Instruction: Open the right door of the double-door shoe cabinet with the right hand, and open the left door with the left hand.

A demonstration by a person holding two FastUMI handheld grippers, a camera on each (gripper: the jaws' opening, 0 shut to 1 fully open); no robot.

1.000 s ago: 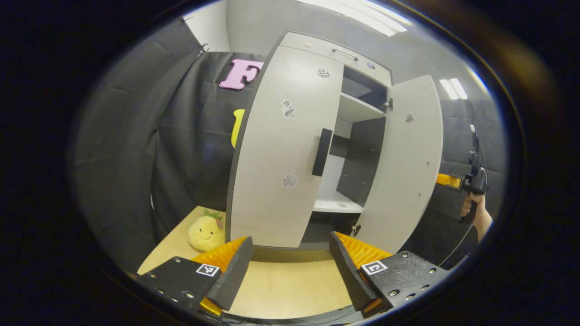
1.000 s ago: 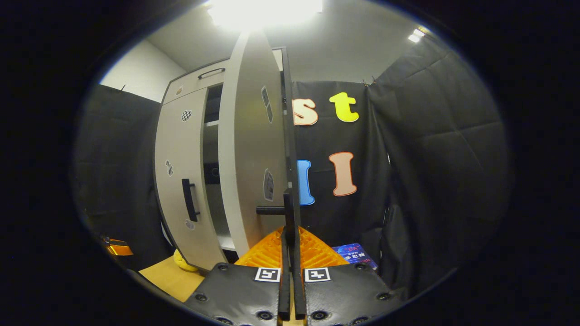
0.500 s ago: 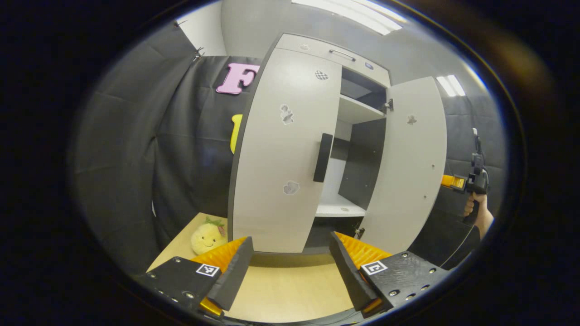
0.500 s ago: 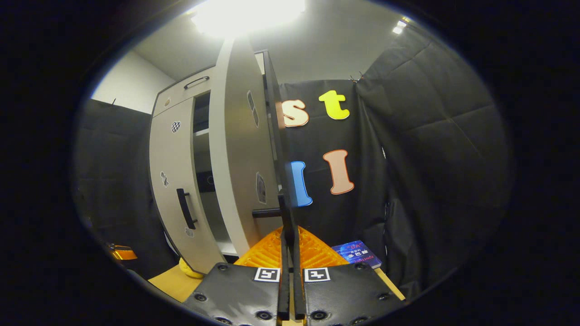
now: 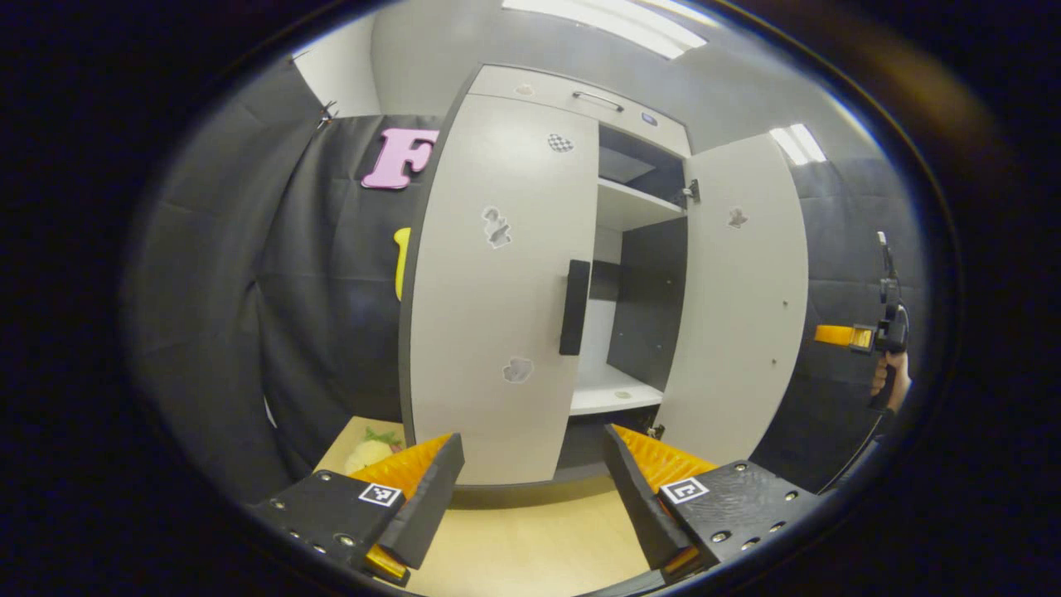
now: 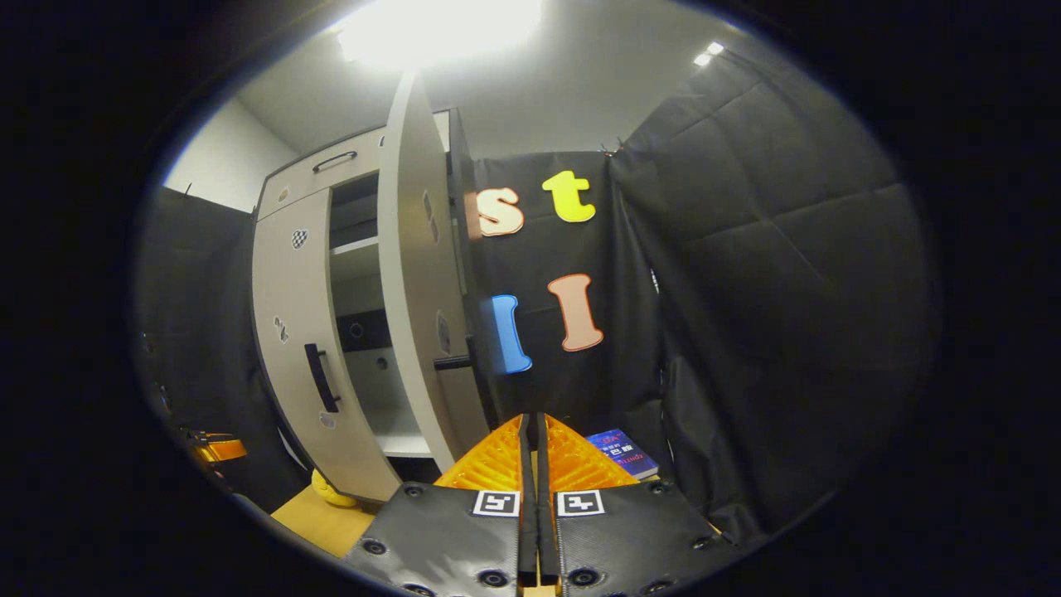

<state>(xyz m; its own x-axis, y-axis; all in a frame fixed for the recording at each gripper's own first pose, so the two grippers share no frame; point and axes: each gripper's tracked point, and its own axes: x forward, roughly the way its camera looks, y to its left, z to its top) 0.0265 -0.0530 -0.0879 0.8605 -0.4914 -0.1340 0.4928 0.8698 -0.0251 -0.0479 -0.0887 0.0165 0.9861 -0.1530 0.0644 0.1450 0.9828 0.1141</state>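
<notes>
The pale shoe cabinet stands on a wooden table. Its left door sits against the cabinet front, with a black handle along its inner edge. The right door is swung wide, so the shelves show. My left gripper is open, low in front of the left door and apart from its handle. My right gripper is shut with nothing between its fingers. The right door's handle lies up and to the left of it. The right gripper sits past the open door's edge.
A yellow plush toy lies on the table left of the cabinet foot. A book lies on the table beside the black cloth wall. A hand holds the right gripper. The left gripper shows low at the left.
The right gripper, shut on the right door's handle before, has come off it and moved right; the door stands open. The left gripper has edged nearer the left door.
</notes>
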